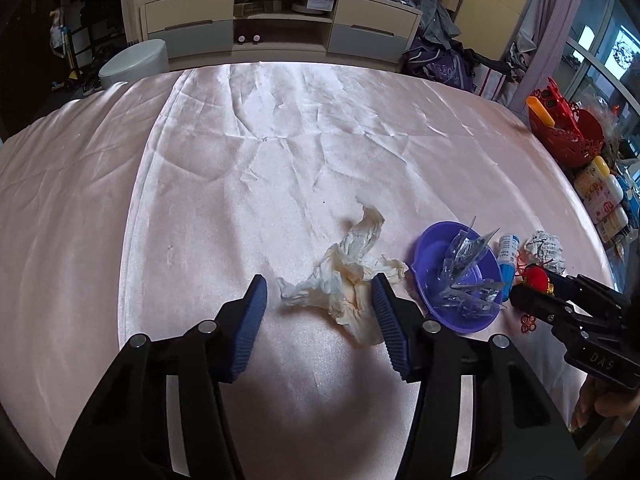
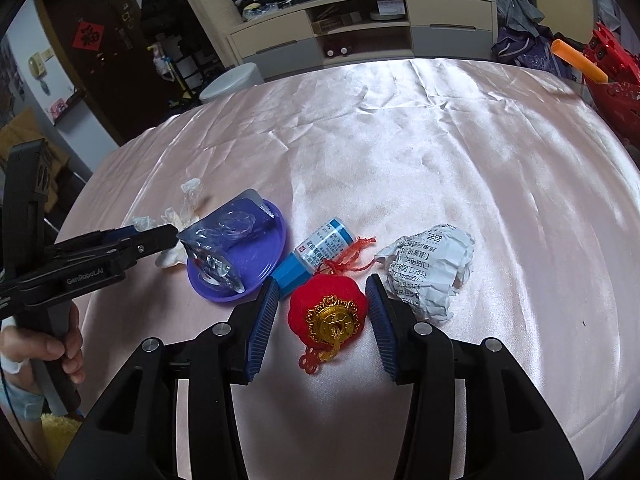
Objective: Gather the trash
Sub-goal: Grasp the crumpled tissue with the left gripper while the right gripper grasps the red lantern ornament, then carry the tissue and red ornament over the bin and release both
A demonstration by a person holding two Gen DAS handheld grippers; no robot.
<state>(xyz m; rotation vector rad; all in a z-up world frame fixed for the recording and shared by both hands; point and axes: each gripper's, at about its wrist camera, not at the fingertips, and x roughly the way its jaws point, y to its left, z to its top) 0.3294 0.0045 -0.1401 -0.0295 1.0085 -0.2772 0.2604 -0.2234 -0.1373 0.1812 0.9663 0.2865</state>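
A crumpled white tissue [image 1: 352, 268] lies on the pink satin tablecloth [image 1: 280, 160]. My left gripper [image 1: 319, 280] is open around it; the right pad touches the tissue and the left pad stands clear. To the right sits a purple bowl [image 1: 428, 248] holding clear plastic wrappers [image 1: 464, 264]. In the right wrist view my right gripper [image 2: 323, 280] is open astride a red and gold lantern ornament [image 2: 326, 308]. A small blue-capped bottle [image 2: 324, 246] lies just beyond it, and a crumpled printed paper ball [image 2: 432, 268] lies to the right.
A red basket [image 1: 568, 132] and several bottles [image 1: 600, 196] stand at the table's right edge. Beyond the far edge are a grey stool [image 1: 136, 60] and a TV cabinet [image 1: 280, 20]. A hand [image 2: 52, 348] holds the left gripper's handle.
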